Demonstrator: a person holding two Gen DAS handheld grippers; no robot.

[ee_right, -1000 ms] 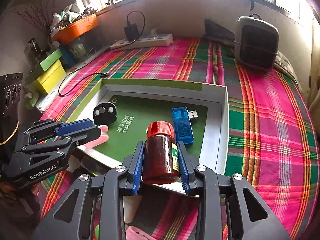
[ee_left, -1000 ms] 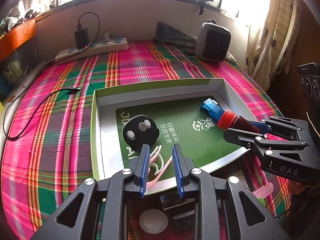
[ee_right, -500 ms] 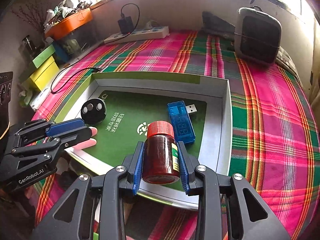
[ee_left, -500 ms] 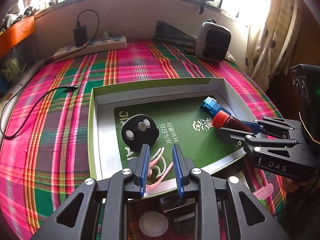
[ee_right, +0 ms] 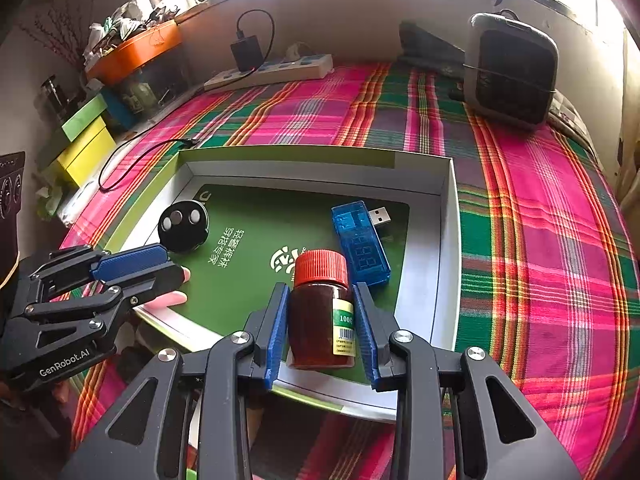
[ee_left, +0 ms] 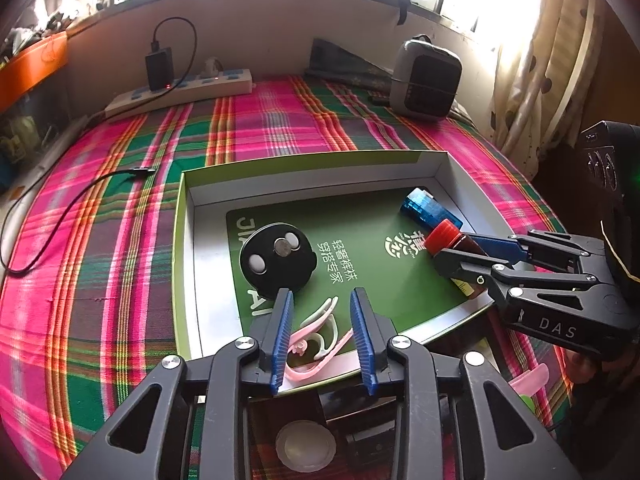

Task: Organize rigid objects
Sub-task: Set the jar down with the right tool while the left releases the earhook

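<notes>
Since a second ago our left gripper has gone from clamped to jaws opening around the pink clip, which lies between them at the box's near edge, its long axis running away from us. From the right wrist we see what the left hides: our right gripper clamps the upright red-capped bottle over the box's near edge, beside the blue USB tester.

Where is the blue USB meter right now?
The blue USB meter lies flat inside the green box, toward its right side in the right wrist view, just beyond the red-capped bottle held by the right gripper.
</notes>
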